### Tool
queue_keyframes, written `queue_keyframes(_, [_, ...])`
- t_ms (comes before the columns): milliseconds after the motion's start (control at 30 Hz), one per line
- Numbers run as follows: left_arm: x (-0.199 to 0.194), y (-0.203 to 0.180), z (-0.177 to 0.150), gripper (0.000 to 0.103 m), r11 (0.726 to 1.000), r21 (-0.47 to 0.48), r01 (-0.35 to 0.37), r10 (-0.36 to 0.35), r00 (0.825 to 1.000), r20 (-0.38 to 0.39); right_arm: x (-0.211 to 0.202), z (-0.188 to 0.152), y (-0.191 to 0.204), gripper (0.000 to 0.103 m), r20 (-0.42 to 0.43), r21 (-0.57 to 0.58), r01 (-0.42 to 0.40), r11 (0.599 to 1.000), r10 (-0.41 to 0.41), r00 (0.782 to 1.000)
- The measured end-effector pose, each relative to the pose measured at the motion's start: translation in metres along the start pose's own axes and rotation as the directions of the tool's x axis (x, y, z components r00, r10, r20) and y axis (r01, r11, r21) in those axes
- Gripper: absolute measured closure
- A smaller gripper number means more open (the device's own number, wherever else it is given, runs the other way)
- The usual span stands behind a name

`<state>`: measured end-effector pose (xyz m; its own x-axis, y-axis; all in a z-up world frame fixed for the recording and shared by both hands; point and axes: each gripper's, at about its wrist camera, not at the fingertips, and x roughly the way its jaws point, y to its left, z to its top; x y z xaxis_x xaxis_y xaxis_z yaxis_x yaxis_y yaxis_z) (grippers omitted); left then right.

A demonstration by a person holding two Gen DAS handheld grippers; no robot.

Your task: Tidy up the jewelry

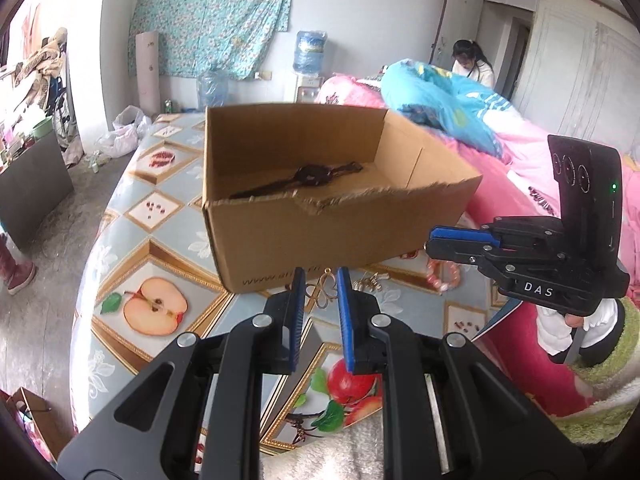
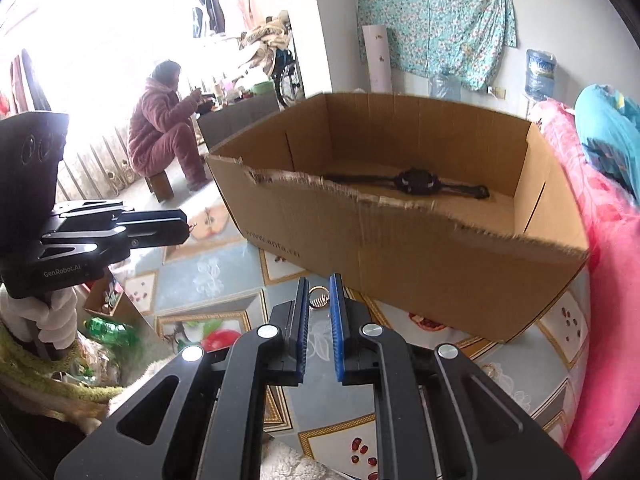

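Note:
My left gripper [image 1: 320, 277] is shut on a gold clover-shaped pendant [image 1: 320, 294], pinched at its fingertips just in front of the cardboard box [image 1: 320, 232]. Between the narrow jaws of my right gripper [image 2: 319, 280] sits a small gold ring piece [image 2: 318, 293], gripped above the tablecloth. A dark watch-like piece [image 1: 312, 174] [image 2: 416, 182] lies on the floor of the open box [image 2: 400, 248]. In the left wrist view the right gripper [image 1: 430, 240] hovers at the box's right corner. The right wrist view shows the left gripper [image 2: 186, 228] at far left.
A pink bead bracelet [image 1: 442, 276] and small gold pieces [image 1: 372, 282] lie on the fruit-patterned tablecloth [image 1: 160, 240] by the box. A pink bed [image 1: 520, 168] borders the table on the right. One person [image 2: 160, 132] sits by the window; another [image 1: 474, 64] stands beyond the bed.

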<state>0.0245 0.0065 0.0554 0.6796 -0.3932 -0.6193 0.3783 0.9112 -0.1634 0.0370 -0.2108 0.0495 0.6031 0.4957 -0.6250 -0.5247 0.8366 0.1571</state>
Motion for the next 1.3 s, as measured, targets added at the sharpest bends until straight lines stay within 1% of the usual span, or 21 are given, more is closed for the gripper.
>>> queue_keyframes(133, [-0.009, -0.008, 0.033, 0.088, 0.998, 0.054, 0.041, -0.044, 0.997, 0.06, -0.026, 0.031, -0.007, 0.092, 0.109, 0.013, -0.009, 1.0, 0.008, 0.994])
queue_keyframes(200, [0.001, -0.012, 0.051, 0.088, 0.996, 0.083, 0.041, -0.046, 0.997, 0.062, -0.027, 0.044, -0.016, 0.092, 0.13, 0.019, 0.006, 1.0, -0.009, 0.992])
queue_keyframes(233, [0.008, -0.013, 0.058, 0.088, 0.995, 0.089, 0.047, -0.053, 0.997, 0.057, -0.023, 0.05, -0.021, 0.092, 0.123, 0.018, 0.024, 1.0, -0.026, 0.992])
queue_keyframes(300, [0.03, -0.01, 0.073, 0.088, 0.994, 0.067, 0.082, -0.083, 0.996, 0.018, -0.012, 0.062, -0.031, 0.092, 0.098, 0.032, 0.035, 0.999, -0.038, 0.994])
queue_keyframes(400, [0.064, -0.01, 0.09, 0.088, 0.996, 0.065, 0.068, -0.066, 0.997, -0.035, 0.014, 0.072, -0.05, 0.092, 0.03, 0.079, 0.045, 0.996, -0.048, 0.998])
queue_keyframes(467, [0.083, -0.01, 0.098, 0.088, 0.994, 0.06, 0.087, -0.083, 0.995, -0.062, 0.033, 0.076, -0.063, 0.092, -0.025, 0.106, 0.08, 0.991, -0.078, 0.997])
queue_keyframes(567, [0.111, -0.011, 0.107, 0.088, 0.996, 0.047, 0.079, -0.074, 0.991, -0.113, 0.05, 0.077, -0.079, 0.092, -0.069, 0.152, 0.092, 0.984, -0.082, 0.994])
queue_keyframes(633, [0.125, -0.013, 0.109, 0.085, 0.996, 0.044, 0.072, -0.065, 0.988, -0.143, 0.055, 0.08, -0.086, 0.091, -0.074, 0.163, 0.095, 0.982, -0.084, 0.994])
queue_keyframes(667, [0.13, -0.014, 0.11, 0.077, 0.997, 0.044, 0.069, -0.061, 0.987, -0.151, 0.057, 0.081, -0.089, 0.091, -0.074, 0.164, 0.1, 0.981, -0.089, 0.993])
queue_keyframes(700, [0.134, -0.015, 0.11, 0.073, 0.997, 0.044, 0.064, -0.056, 0.986, -0.154, 0.056, 0.081, -0.09, 0.091, -0.07, 0.166, 0.102, 0.981, -0.091, 0.993])
queue_keyframes(733, [0.137, -0.016, 0.111, 0.073, 0.997, 0.043, 0.058, -0.051, 0.986, -0.156, 0.055, 0.082, -0.091, 0.09, -0.066, 0.171, 0.099, 0.98, -0.088, 0.994])
queue_keyframes(767, [0.139, -0.016, 0.112, 0.072, 0.998, 0.04, 0.058, -0.051, 0.986, -0.157, 0.054, 0.082, -0.092, 0.084, -0.059, 0.174, 0.096, 0.98, -0.087, 0.994])
queue_keyframes(833, [0.14, -0.016, 0.114, 0.071, 0.998, 0.031, 0.055, -0.05, 0.987, -0.153, 0.049, 0.084, -0.093, 0.077, -0.04, 0.174, 0.101, 0.98, -0.095, 0.995])
queue_keyframes(900, [0.135, -0.016, 0.115, 0.068, 0.998, 0.026, 0.049, -0.045, 0.989, -0.138, 0.041, 0.084, -0.092, 0.074, -0.018, 0.174, 0.097, 0.98, -0.095, 0.995])
queue_keyframes(967, [0.127, -0.016, 0.115, 0.066, 0.999, 0.025, 0.047, -0.044, 0.992, -0.12, 0.03, 0.083, -0.09, 0.063, 0.011, 0.176, 0.092, 0.98, -0.095, 0.995])
queue_keyframes(1000, [0.122, -0.016, 0.115, 0.063, 0.999, 0.024, 0.047, -0.044, 0.993, -0.109, 0.025, 0.082, -0.088, 0.061, 0.024, 0.178, 0.09, 0.98, -0.095, 0.995])
queue_keyframes(1033, [0.116, -0.017, 0.114, 0.062, 0.999, 0.024, 0.043, -0.041, 0.994, -0.099, 0.019, 0.081, -0.086, 0.058, 0.038, 0.179, 0.088, 0.98, -0.096, 0.995])
queue_keyframes(1133, [0.095, -0.015, 0.11, 0.061, 0.999, 0.016, 0.04, -0.039, 0.997, -0.064, 0.001, 0.075, -0.08, 0.053, 0.074, 0.186, 0.084, 0.979, -0.099, 0.992])
queue_keyframes(1200, [0.079, -0.015, 0.106, 0.058, 0.999, 0.011, 0.042, -0.041, 0.999, -0.032, -0.012, 0.068, -0.07, 0.049, 0.104, 0.179, 0.074, 0.981, -0.093, 0.99])
queue_keyframes(1267, [0.061, -0.014, 0.098, 0.056, 0.999, 0.011, 0.039, -0.039, 0.999, 0.0, -0.028, 0.057, -0.057, 0.039, 0.138, 0.168, 0.07, 0.983, -0.093, 0.986])
queue_keyframes(1300, [0.052, -0.013, 0.094, 0.054, 0.999, 0.01, 0.038, -0.038, 0.999, 0.014, -0.034, 0.05, -0.05, 0.038, 0.155, 0.167, 0.068, 0.984, -0.094, 0.983])
